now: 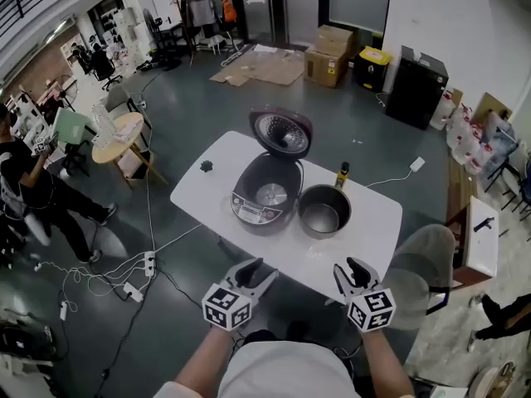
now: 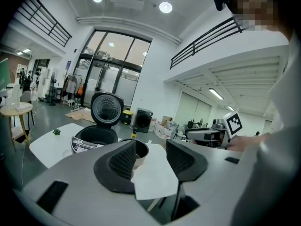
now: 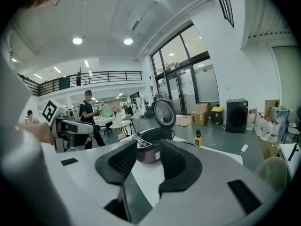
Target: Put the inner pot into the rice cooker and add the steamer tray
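Okay, looking steeply down on a white table (image 1: 199, 193) with the rice cooker (image 1: 264, 191) sitting around the middle, its lid (image 1: 282, 133) standing flipped up at the far side and the cavity lying open. Spotting the inner pot (image 1: 324, 211) not in the cooker yet: standing upright on the table just beside the cooker, on its right in the head view, mouth up. Noticing a small yellowish bottle (image 1: 341, 175) standing behind the pot, and a small dark green thing (image 1: 206, 166) lying near the table's left corner, possibly a tiny plant but way too small to be calling it. Holding the left gripper (image 1: 261, 270) and the right gripper (image 1: 347, 269) side by side at the near edge of the table, marker cubes facing up, both pointing toward the cooker and pot and well apart from either. Checking the left gripper view: jaws standing moderately apart, pads pressing on nothing, just bare table top and a bit of the pot's rim showing through the gap. Checking the right gripper view: jaws standing wide as well, gripping nothing, the cooker's maroon body showing far off between them. Also catching, off the table, a grey chair (image 1: 423, 255) at the right, cardboard boxes (image 1: 332, 56) on the floor at the back, and a person (image 1: 37, 185) in dark clothes standing over on the left.
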Available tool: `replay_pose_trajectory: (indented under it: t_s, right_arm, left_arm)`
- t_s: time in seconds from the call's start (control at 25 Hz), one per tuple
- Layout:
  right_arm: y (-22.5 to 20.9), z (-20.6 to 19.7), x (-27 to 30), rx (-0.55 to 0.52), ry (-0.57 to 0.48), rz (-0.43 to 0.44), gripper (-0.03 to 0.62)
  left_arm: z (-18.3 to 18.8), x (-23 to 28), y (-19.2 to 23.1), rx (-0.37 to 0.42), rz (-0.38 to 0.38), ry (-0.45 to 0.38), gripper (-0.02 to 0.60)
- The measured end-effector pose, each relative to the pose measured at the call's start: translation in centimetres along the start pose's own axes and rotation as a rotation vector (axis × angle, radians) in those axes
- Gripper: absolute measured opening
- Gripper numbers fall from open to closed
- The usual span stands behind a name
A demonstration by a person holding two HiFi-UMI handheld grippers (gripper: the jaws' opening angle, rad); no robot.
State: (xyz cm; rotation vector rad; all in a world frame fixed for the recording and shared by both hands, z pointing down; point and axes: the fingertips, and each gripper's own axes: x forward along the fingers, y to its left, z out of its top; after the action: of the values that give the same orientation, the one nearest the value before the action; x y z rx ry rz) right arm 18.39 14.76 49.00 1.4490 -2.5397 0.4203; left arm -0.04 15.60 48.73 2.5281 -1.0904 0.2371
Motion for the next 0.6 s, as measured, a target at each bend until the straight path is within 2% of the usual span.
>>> replay_pose_trajectory:
  t_s: [0.36,0.6]
  right_arm:
    - [-2.1,0.5,3.1,0.006,0.031,0.009,0.164]
    - [-3.1,0.5,6.5,0.021,0.050,-0.011,0.164]
  left_arm:
    - [0.8,2.5,2.6,-0.015,0.016,0.020,0.218]
    - [1.6,4.2,6.1,0.002,0.027,0.027,0.216]
